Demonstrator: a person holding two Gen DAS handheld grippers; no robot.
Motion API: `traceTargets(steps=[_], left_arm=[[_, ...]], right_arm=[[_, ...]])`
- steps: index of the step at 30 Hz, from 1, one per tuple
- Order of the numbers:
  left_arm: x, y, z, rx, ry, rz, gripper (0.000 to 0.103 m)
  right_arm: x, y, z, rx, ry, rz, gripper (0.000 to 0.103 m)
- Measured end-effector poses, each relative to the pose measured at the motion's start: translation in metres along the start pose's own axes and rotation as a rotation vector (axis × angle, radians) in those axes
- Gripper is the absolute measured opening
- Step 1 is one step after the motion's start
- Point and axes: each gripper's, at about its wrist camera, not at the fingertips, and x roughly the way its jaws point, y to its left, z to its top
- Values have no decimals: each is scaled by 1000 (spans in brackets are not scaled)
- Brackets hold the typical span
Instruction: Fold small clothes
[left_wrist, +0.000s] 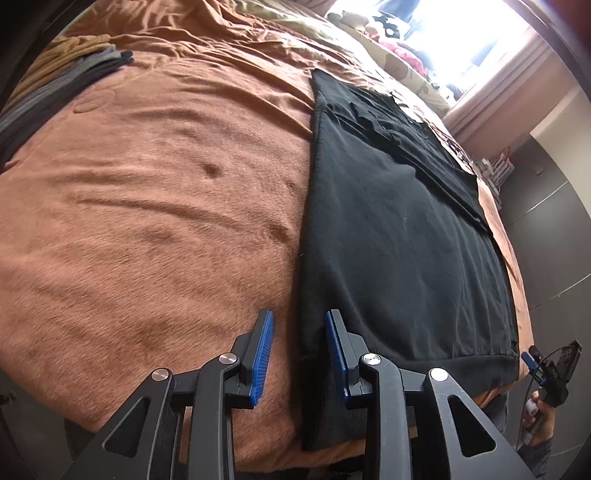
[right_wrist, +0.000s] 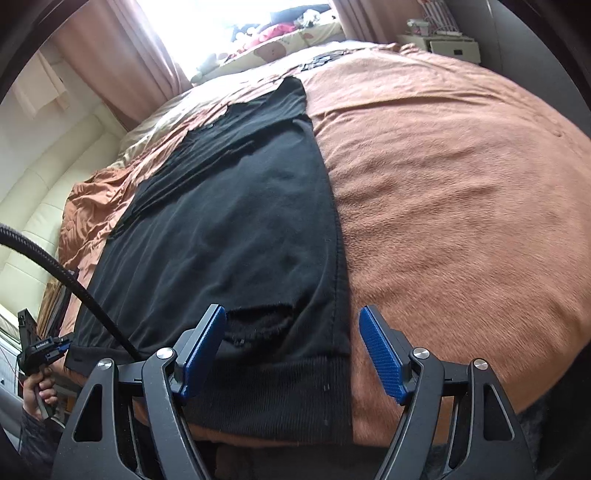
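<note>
A bed (left_wrist: 147, 192) under a rust-brown fleece blanket (right_wrist: 461, 184) carries everything. A black garment (left_wrist: 399, 229) lies flat along one side – its ribbed hem at the near edge – and folded clothes (left_wrist: 55, 85) sit stacked at a far corner.

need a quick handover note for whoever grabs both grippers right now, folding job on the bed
Left gripper: open, nothing held; its fingers straddle the left corner of the black top at the bed's near edge, no grip yet.
Right gripper: open wide, nothing held, poised over the top's right hem corner.
Things: the top lies lengthwise on the brown blanket, hem towards you, already narrowed with the sides folded in. A stack of folded clothes sits at the far left.
Done: the side folds, it seems.
Left: pinch both hem corners, carry the hem up towards the collar, then probably move the top to the stack.
</note>
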Motion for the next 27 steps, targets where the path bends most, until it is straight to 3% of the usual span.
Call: traceTargets(steps=[2,4,9,11,15,16,18,19,27], left_arm=[[4,-1,2,-5,5,-1,31],[8,-3,2,-1,5,12,31],[12,-4,3,-6,-4,30,31],[11,-7,0,3,-8,39,31],[12,-10,-4,9,-1,26,30],[12,-9,-4,6,0,25,25],[10,-6,-4,-9,-11,53,10],[10,-4,-3,-27,-12,44,9],[-8,-2,-1,-25,-54,12,6]], right_arm=[[11,2,4,-2,27,7,73],[18,6,5,-8,40,15,66],[28,9,7,-1,34,18,66],[27,8,6,-1,34,20,57],[20,-1,1,29,27,21,31],[17,-5,1,46,21,24,21],[8,-13,0,74,5,31,12],[4,-15,-1,84,-3,38,8],[-7,-24,-8,74,8,27,6]])
